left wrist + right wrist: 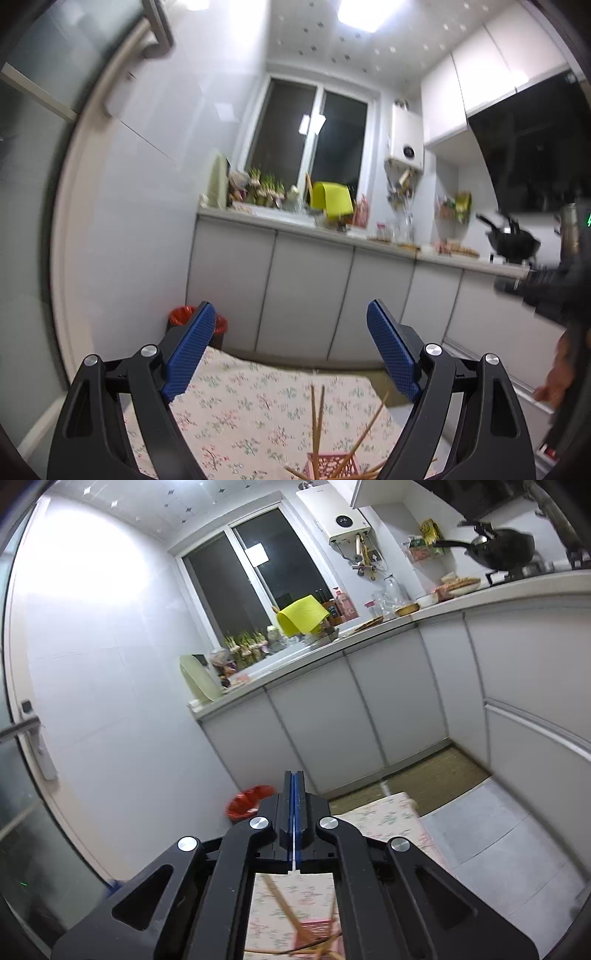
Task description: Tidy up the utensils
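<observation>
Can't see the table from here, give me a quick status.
Left gripper open, empty. Right gripper shut, empty. Chopsticks stand in pink holder below both. Nothing in the way.

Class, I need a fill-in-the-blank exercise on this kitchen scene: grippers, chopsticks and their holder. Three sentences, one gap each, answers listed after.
1. The left gripper has its jaws ____.
2. The right gripper has its jaws ____, with nothing visible between them.
3. The wooden chopsticks stand in a ____ basket on the floral tablecloth.

Answers: open; shut; pink
</observation>
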The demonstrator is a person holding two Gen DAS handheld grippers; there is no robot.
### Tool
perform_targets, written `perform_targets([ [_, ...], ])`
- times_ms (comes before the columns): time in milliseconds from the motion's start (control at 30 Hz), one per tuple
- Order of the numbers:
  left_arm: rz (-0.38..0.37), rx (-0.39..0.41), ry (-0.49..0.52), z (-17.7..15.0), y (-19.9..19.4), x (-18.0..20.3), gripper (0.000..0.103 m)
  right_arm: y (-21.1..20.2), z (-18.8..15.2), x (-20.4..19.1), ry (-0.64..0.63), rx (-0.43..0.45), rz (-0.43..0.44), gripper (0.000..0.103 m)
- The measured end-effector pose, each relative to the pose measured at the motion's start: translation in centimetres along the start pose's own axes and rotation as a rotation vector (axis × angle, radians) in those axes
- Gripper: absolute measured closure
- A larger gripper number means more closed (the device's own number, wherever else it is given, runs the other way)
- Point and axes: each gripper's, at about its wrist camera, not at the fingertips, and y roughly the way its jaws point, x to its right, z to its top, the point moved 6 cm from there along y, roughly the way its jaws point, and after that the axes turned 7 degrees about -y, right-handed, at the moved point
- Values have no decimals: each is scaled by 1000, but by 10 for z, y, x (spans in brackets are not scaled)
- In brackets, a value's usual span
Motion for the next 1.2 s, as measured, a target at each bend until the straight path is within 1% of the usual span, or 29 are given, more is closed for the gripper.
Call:
perform_targets([
  [33,3,6,5,6,-4,-1,21,2,0,5,-21,-7,-31,102],
  [67,6,16,7,11,-8,-4,21,5,-2,13,-40,-11,-68,95],
  [100,9,27,3,14,-13,-7,20,10,-3,19,-52,-26,-81,75],
  [133,11,42,-10,20,-18,-12,18,19,-8,30,-57,-66,-73,68],
  [233,14,42,-37,27,-22,-23,16,38,-34,69,-9,-186,-37,55],
  [267,12,33,-49,27,-23,-26,16,44,-50,86,34,-235,-26,51],
  [300,9,20,-64,27,-21,-28,15,46,-60,94,59,-252,-22,47],
  [333,6,10,-75,25,-20,-29,15,50,-78,107,94,-277,-10,45],
  [367,2,-2,-87,23,-18,-31,15,54,-94,117,108,-304,6,39],
  [400,2,-9,-91,22,-17,-32,15,60,-118,127,98,-345,9,34],
  [433,7,-15,-89,20,-16,-33,15,62,-132,132,82,-363,5,32],
  [467,13,-18,-79,19,-16,-33,15,64,-154,137,20,-374,1,32],
  [533,23,-14,-61,16,-16,-31,15,58,-184,134,-152,-354,-10,30],
  [567,25,-14,-58,15,-16,-31,15,54,-205,126,-286,-351,14,27],
  [633,25,-22,-61,12,-13,-28,15,53,-232,114,-464,-380,44,26],
  [700,25,-37,-54,7,-11,-26,15,53,-255,97,-616,-402,76,26],
  [767,29,-47,-33,2,-8,-20,15,55,-271,74,-772,-370,123,26],
  [800,33,-53,-14,-2,-7,-17,15,59,-276,64,-829,-333,142,26],
  [933,41,-76,23,-13,0,-12,15,80,-283,53,-862,-280,199,31],
  [1033,43,-104,19,-22,7,-11,14,99,-289,49,-889,-278,243,41],
  [1067,46,-114,23,-26,10,-10,14,105,-292,48,-904,-279,246,46],
  [1100,47,-121,29,-29,12,-9,14,113,-296,48,-935,-282,250,48],
  [1200,51,-143,64,-41,20,-3,14,121,-303,45,-1029,-260,222,48],
])
